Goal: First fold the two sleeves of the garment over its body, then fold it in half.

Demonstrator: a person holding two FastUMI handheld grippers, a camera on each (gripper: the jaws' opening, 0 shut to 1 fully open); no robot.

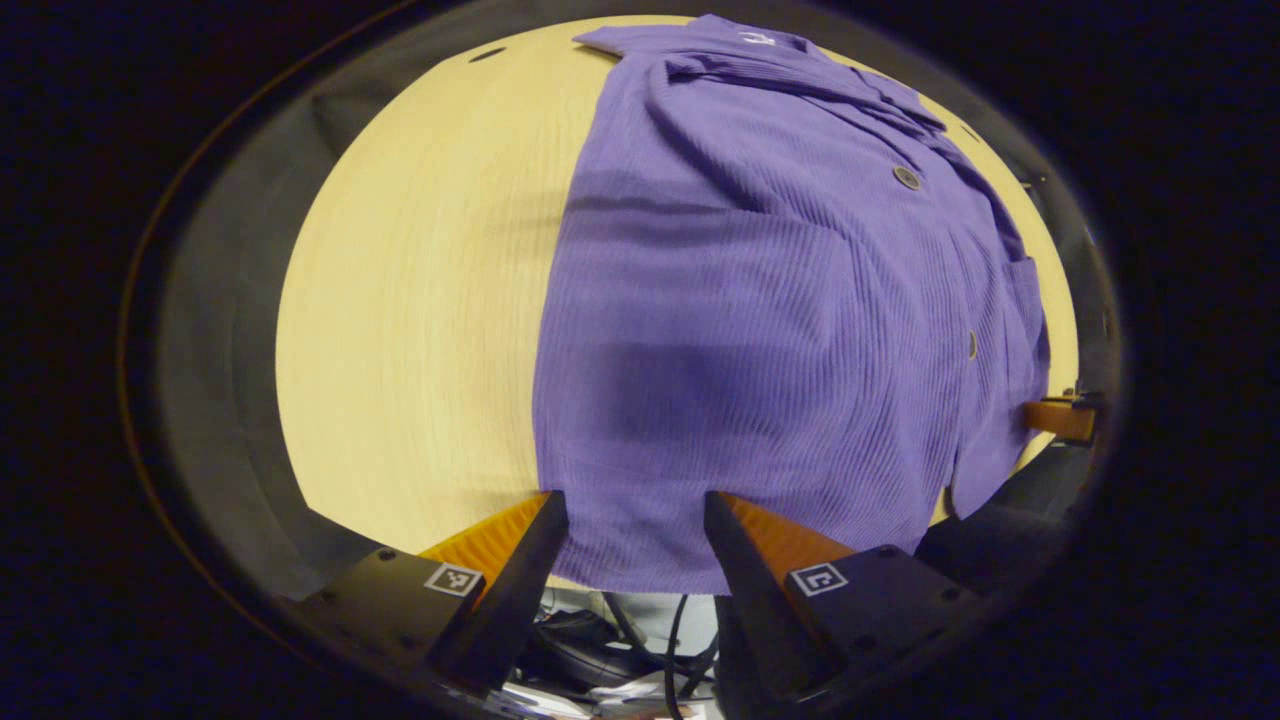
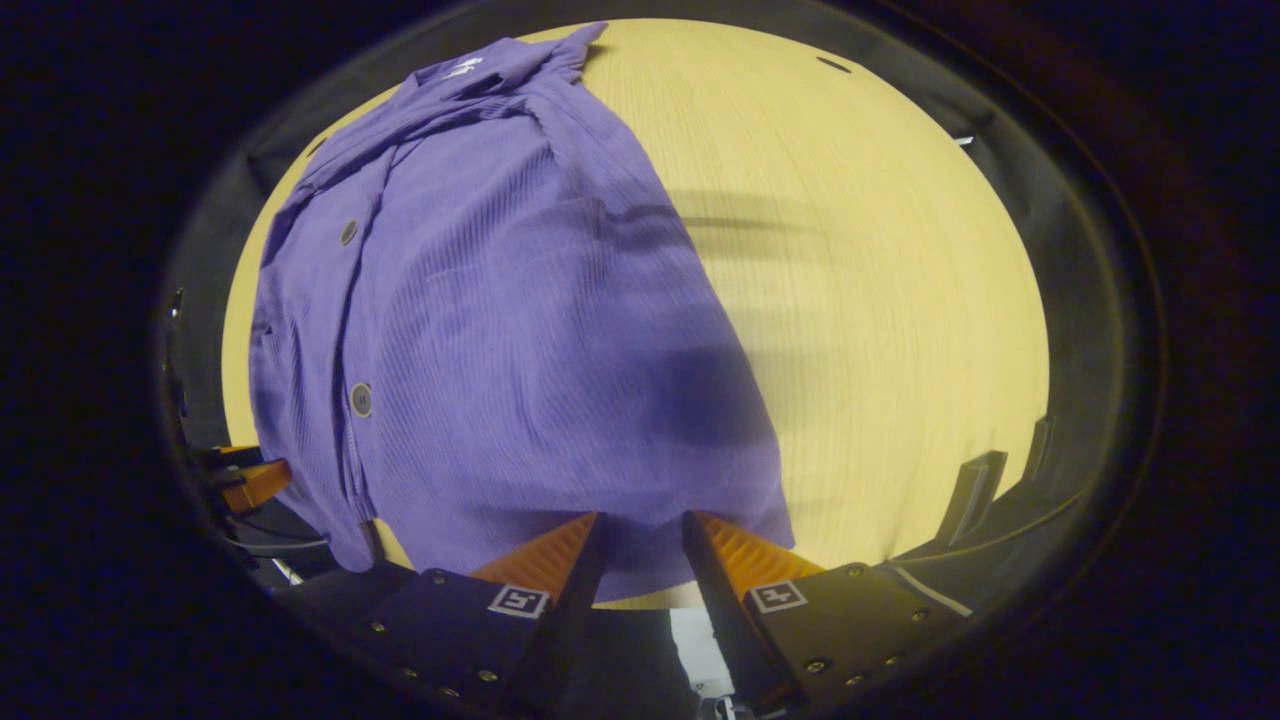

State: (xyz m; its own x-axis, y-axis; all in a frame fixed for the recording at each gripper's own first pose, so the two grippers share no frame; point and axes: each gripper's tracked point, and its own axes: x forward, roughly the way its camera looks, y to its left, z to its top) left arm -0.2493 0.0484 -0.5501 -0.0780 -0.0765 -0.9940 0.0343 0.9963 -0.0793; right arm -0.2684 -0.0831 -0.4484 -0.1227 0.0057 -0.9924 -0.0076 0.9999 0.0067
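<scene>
With the purple shirt (image 1: pixel 760 330) lying sleeves-in on the table (image 1: pixel 420 300), my left gripper (image 1: pixel 635 515) and right gripper (image 2: pixel 640 535) both gape astride its near hem, so I'd pinch both corners evenly before folding away.

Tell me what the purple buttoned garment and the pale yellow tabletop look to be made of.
Purple buttoned garment: likely ribbed cotton-type cloth, matte; fine parallel ridges and soft folds show. Pale yellow tabletop: wood or wood-look laminate, smooth, slightly satin; faint straight grain lines run across it.
</scene>
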